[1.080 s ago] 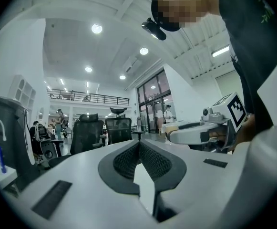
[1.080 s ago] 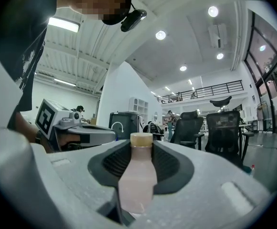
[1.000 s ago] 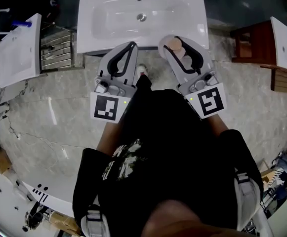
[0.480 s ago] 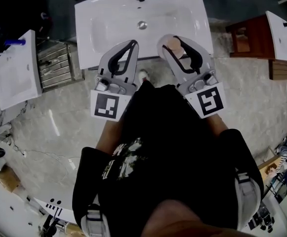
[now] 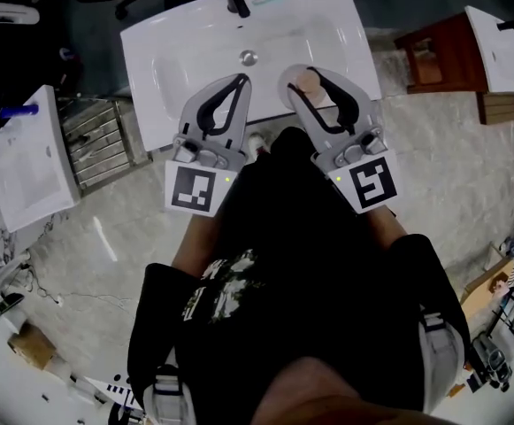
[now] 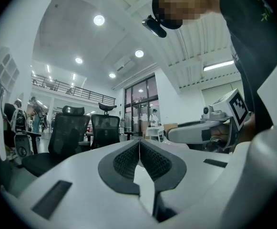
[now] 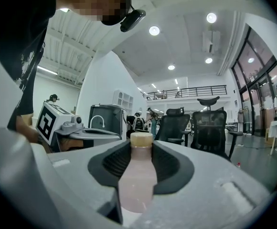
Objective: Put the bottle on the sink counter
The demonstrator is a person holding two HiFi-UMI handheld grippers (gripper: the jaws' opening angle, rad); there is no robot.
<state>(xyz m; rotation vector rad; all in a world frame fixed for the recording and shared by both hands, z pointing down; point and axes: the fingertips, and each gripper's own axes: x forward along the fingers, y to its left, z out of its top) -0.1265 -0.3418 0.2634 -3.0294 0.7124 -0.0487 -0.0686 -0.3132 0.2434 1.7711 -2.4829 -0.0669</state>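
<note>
One bottle [image 5: 307,82] in right tongs [image 5: 314,75] hangs over sink counter [image 5: 195,51] edge.

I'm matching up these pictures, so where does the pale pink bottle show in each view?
Head view: bottle above centre, over the white sink's front edge.
Left gripper view: not in it.
Right gripper view: bottle bottom centre, cap up.
Shared landmark: the person's black shirt, in all three.
</note>
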